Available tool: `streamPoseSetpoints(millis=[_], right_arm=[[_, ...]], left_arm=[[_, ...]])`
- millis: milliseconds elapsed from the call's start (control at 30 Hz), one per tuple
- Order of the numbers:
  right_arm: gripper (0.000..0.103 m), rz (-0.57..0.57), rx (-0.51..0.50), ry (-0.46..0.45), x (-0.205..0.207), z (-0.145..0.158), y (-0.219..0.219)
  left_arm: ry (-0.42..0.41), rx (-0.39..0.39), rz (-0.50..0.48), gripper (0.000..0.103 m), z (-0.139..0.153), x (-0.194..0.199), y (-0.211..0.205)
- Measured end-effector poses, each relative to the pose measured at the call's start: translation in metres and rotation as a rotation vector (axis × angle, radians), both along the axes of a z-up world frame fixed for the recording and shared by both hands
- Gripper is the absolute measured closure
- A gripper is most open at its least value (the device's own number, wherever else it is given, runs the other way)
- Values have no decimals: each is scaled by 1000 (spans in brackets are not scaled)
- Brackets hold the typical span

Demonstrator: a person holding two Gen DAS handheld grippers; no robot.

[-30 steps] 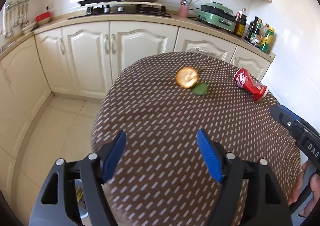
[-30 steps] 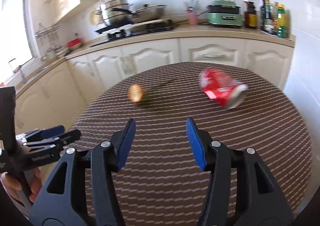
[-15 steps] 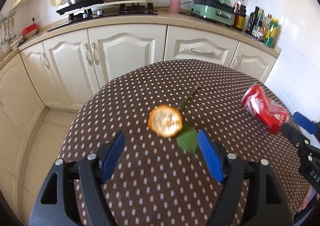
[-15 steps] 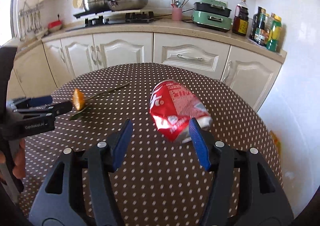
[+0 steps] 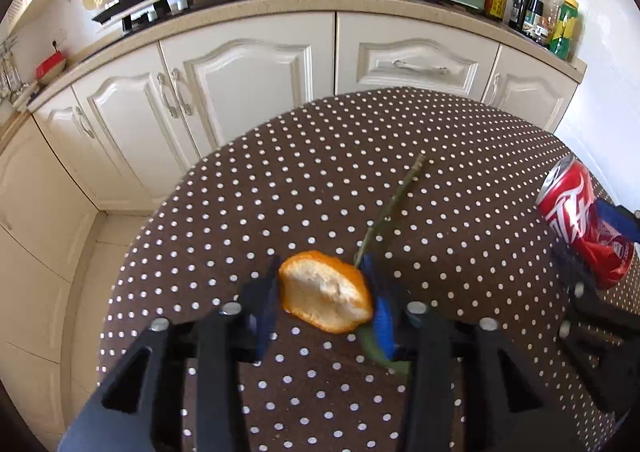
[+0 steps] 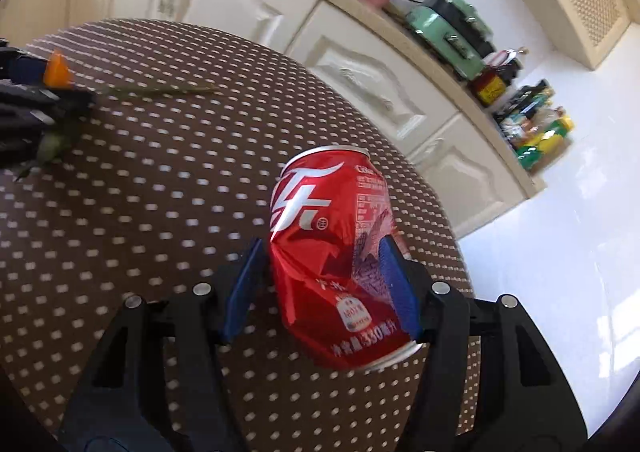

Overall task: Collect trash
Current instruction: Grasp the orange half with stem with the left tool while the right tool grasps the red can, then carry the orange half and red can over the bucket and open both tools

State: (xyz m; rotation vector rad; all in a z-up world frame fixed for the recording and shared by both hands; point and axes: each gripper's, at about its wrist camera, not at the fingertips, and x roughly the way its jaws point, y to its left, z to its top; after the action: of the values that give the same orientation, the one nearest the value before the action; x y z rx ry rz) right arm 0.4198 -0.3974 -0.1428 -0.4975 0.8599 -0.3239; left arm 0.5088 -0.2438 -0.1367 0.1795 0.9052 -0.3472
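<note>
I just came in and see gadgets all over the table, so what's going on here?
A person is clearing trash off the polka-dot table with a hand-held tool in each hand. The left tool has just been closing around a piece of orange peel, with a green twig and leaf lying beside it. The right tool has just been closing on a crushed red can lying on its side. Both items are between the jaws; neither looks lifted yet.

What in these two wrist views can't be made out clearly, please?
- Left wrist: the leaf lies partly hidden behind the left gripper finger and orange peel.
- Right wrist: the can base hides the table contact; bottle labels are blurred.
</note>
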Motion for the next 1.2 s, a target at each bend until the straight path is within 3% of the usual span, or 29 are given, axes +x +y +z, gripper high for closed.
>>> streamPoseSetpoints(millis=[167,333,500,867,1067,1200], right_arm=[[61,-10,52,-58,-8,7,-11],[63,13,266,-120,-28,32,-19],[63,85,372,-168,-48,54,12],[63,374,538,-205,-94,85,178],[63,515,629,-135,-106,77,287],[63,590,684,-35,-110,50,363]], left_arm=[[2,-48,-10,70,3,-13,11],[-24,-107,-8,70,16,-37,34],[-85,-142,29,70,34,-69,79],[-162,-220,175,70,46,-146,236],[-181,-212,318,70,26,-189,342],[-155,-206,424,70,-3,-209,409]])
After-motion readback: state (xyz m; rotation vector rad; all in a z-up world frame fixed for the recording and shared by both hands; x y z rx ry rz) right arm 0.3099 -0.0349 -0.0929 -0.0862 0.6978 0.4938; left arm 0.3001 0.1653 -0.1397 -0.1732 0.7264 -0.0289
